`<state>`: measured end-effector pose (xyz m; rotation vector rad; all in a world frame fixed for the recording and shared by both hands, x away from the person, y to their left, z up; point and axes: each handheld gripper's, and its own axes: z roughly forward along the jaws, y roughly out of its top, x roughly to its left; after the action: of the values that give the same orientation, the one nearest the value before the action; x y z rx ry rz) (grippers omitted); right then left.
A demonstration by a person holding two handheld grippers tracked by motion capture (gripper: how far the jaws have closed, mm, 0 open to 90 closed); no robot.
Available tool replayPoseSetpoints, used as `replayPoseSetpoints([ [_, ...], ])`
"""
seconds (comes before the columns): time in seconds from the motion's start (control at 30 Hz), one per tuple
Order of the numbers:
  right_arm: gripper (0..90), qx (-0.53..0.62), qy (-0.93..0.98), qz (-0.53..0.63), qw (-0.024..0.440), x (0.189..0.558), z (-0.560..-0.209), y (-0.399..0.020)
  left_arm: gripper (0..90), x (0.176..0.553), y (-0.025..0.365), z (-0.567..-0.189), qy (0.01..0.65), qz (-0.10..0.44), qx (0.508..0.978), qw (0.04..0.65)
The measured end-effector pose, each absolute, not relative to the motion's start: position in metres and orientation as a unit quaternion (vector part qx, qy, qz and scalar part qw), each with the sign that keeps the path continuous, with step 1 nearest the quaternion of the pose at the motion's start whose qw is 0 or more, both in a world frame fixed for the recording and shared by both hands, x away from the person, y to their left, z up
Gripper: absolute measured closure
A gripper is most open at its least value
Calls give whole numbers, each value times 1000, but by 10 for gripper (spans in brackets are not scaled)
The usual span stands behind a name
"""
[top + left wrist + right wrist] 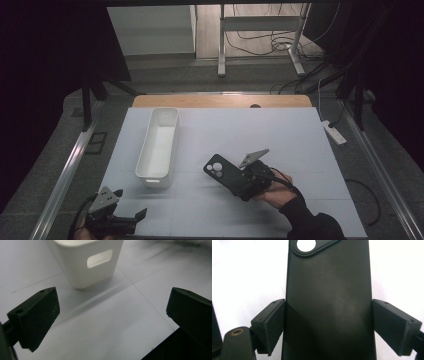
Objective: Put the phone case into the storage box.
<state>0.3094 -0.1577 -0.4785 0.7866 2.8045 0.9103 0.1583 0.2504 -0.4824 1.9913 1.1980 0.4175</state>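
From the high view, the right tool [235, 181] has a black phone case [220, 169] clamped by its near end, the case reaching up and to the left from the jaws just over the counter [280, 135], its camera cut-outs at the far tip. The white bin [160, 145] lies to the left of the case and slightly beyond it, its long axis running away from the person, so the case is roughly crosswise to it. The left tool [131, 216] rests low at the near left edge, nearer the bin's near end wall. In the left gripper view, its jaws stand wide apart with nothing between them, facing that end wall of the white bin [90, 262] and its handle slot. In the right gripper view, both pads press the long edges of the phone case [329, 302], which runs straight ahead along the jaws.
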Motion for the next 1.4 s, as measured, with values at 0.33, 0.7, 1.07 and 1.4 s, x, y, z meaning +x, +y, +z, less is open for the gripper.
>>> replayPoseSetpoints([
  [0.33,155,250,914,317,40,300,-471,-171,0,165,241,-473,431,147,791,409],
  [0.7,155,247,905,345,34,287,-464,-186,0,176,231,-466,390,144,804,426],
  [1.07,155,238,901,361,31,279,-460,-198,0,194,216,-461,349,132,815,443],
  [1.4,154,236,898,370,26,272,-457,-207,0,205,206,-456,328,106,814,467],
])
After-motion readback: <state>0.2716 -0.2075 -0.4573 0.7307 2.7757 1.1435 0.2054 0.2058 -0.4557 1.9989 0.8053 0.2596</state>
